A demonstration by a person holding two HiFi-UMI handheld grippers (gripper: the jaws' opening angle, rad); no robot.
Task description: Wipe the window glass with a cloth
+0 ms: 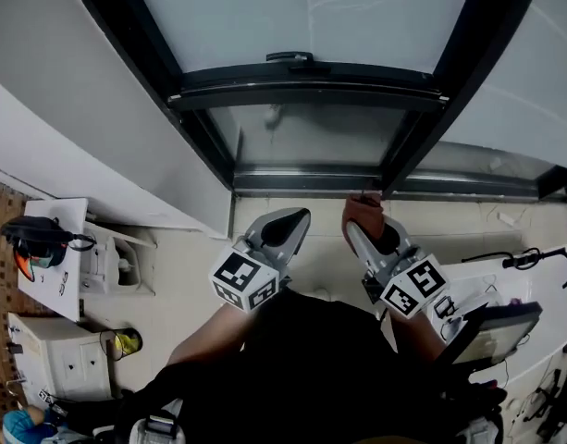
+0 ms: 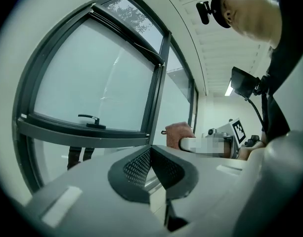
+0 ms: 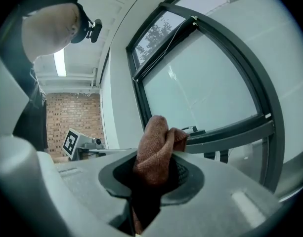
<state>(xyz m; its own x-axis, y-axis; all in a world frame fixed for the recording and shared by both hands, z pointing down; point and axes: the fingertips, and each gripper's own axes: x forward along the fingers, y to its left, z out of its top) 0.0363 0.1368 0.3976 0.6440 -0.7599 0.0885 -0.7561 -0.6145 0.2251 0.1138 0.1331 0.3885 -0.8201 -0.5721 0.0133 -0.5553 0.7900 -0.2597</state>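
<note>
The window glass (image 1: 306, 12) sits in a black frame, with a black handle (image 1: 290, 57) on the crossbar and a lower pane (image 1: 315, 135) under it. A reddish-brown cloth (image 1: 362, 213) sticks out of my right gripper (image 1: 357, 231), which is shut on it just short of the sill. In the right gripper view the cloth (image 3: 156, 144) bunches up between the jaws of the right gripper (image 3: 158, 168), with the glass (image 3: 205, 90) beyond. My left gripper (image 1: 295, 218) is shut with nothing in it, to the left of the right one. The left gripper (image 2: 151, 152) faces the glass (image 2: 97, 90); the cloth (image 2: 180, 131) shows to its right.
A white cabinet (image 1: 56, 248) with an orange-and-black tool (image 1: 29, 240) stands at the left, below a grey wall. A white bench with cables (image 1: 510, 265) and a dark tablet (image 1: 498, 326) is at the right. The grey sill (image 1: 311, 180) runs under the lower pane.
</note>
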